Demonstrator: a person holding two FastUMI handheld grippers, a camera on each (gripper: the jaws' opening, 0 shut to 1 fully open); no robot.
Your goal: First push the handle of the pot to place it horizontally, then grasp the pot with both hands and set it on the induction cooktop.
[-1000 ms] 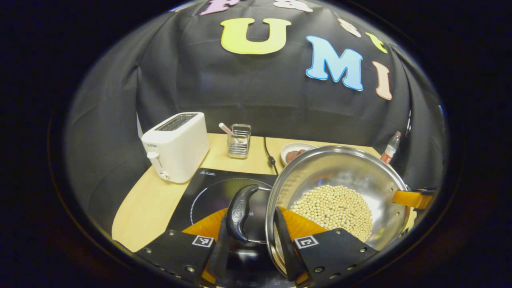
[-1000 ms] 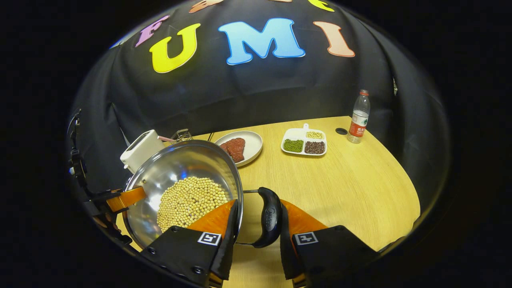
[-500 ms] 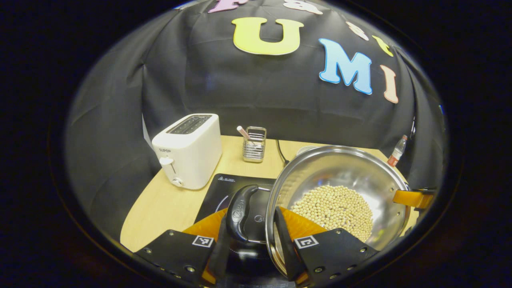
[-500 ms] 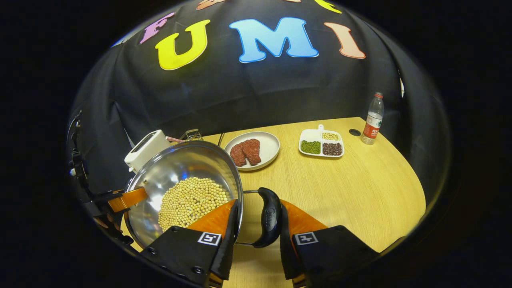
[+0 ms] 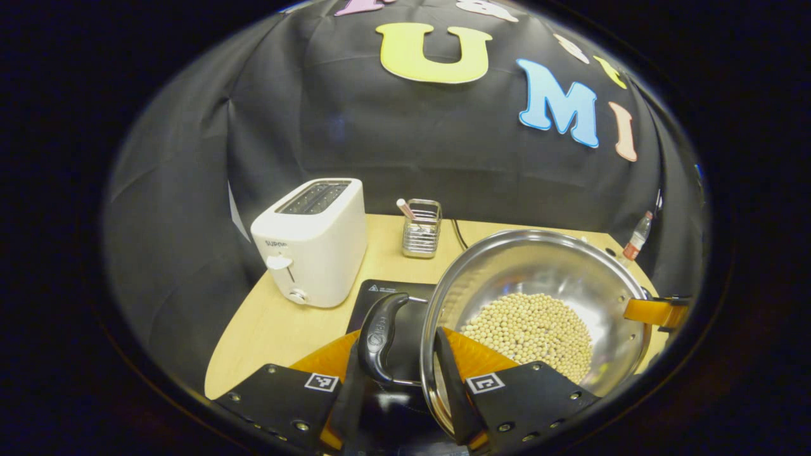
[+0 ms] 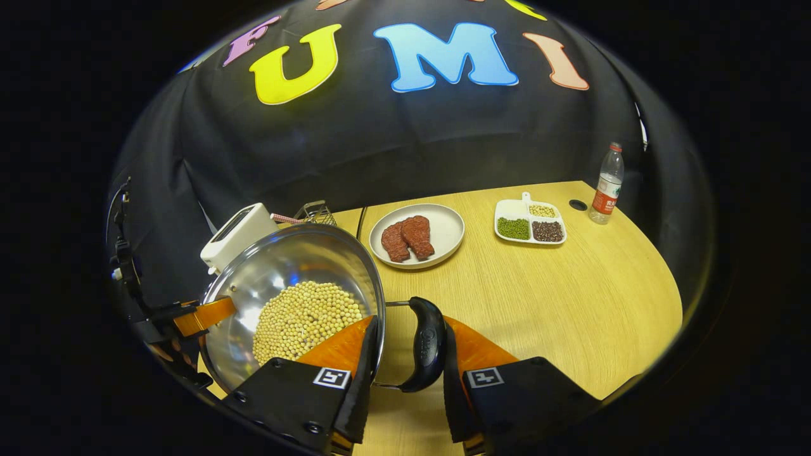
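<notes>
Since one second ago, the white toaster (image 5: 312, 239) and black induction cooktop (image 5: 393, 304) have shifted rightward in the left gripper view. The round steel pot of pale beans (image 5: 535, 316) hangs held beside the cooktop. The left gripper (image 5: 398, 399) is clamped on the pot's left black handle (image 5: 380, 335); the right gripper (image 6: 404, 380) clamps its right black handle (image 6: 426, 351). Keep both handles level, centre the pot over the cooktop, then lower evenly; tilting would likely spill beans.
</notes>
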